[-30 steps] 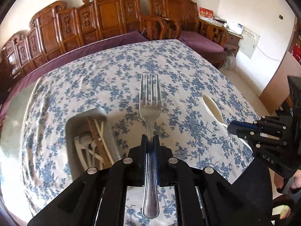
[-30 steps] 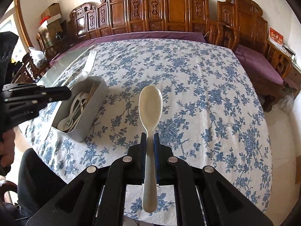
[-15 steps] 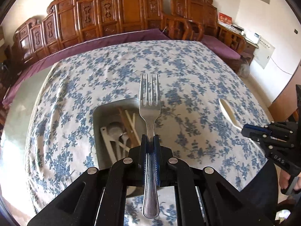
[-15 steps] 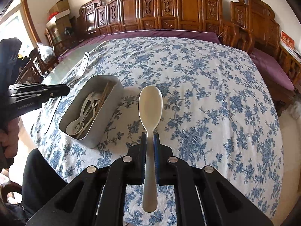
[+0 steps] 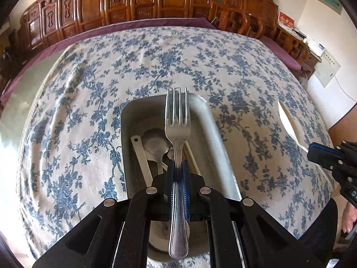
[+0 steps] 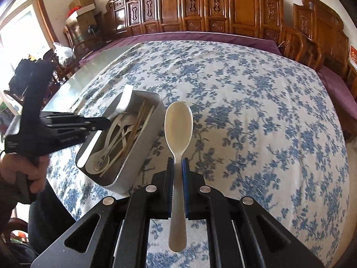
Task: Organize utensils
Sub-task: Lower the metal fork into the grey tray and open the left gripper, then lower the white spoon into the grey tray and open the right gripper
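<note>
My left gripper (image 5: 177, 165) is shut on a steel fork (image 5: 177, 129), tines pointing forward, right above the open grey metal box (image 5: 217, 134). Inside the box lie a spoon (image 5: 155, 143), white utensils and chopsticks. My right gripper (image 6: 177, 163) is shut on a cream plastic spoon (image 6: 178, 127), bowl forward, over the tablecloth just right of the box (image 6: 142, 154). In the right wrist view the left gripper (image 6: 98, 122) reaches over the box from the left. The right gripper (image 5: 321, 154) with its cream spoon (image 5: 290, 122) shows at the right edge of the left wrist view.
A round table under a blue floral cloth (image 6: 256, 102) carries the box near its front left edge. Carved wooden chairs (image 6: 241, 6) line the far wall. A person's hand (image 6: 24, 169) grips the left tool's handle.
The left gripper has moved with the fork from beside the box to over it and lower. The right gripper with the spoon has drawn nearer the box.
</note>
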`<state>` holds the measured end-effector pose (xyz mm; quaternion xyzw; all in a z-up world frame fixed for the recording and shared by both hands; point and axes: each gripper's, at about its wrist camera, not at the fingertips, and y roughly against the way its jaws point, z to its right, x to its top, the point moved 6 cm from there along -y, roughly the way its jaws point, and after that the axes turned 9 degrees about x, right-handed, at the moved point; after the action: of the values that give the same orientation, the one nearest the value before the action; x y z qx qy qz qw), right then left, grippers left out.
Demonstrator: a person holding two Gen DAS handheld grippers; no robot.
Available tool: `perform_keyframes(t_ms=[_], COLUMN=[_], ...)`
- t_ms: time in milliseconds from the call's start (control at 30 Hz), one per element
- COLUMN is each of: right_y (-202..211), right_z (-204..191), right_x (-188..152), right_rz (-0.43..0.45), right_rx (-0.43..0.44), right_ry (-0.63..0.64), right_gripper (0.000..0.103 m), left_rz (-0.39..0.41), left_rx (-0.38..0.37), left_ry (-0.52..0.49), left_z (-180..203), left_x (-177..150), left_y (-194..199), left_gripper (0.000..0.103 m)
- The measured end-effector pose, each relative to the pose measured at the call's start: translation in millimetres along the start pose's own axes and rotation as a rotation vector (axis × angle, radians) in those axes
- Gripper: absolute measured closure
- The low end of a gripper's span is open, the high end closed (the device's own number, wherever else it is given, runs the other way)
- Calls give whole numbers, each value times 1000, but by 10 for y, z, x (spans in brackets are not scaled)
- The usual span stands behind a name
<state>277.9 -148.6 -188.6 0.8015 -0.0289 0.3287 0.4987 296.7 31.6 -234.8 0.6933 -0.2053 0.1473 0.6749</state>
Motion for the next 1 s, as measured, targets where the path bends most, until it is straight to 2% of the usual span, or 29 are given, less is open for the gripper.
perform_keyframes(t_ms=[367,633,800,1000], right_y=[-263,-377,-394,-419], right_z=[-117,-142,-188,-296], right_x=[179,171,167,157], right_rz=[-2,4,10,19], right_rx=[33,53,57,73], right_ry=[33,13,7,-4], right_gripper=[94,94,94,94], left_rz=[-34,-47,-33,19], left_rx=[8,24,31,31], left_ry=[10,73,76,79], left_z=[-30,-143,-144,-194], left_x=[-57,-79,-63,-73], left_y=[-341,-441,-374,-58], left_gripper=[97,97,96,96])
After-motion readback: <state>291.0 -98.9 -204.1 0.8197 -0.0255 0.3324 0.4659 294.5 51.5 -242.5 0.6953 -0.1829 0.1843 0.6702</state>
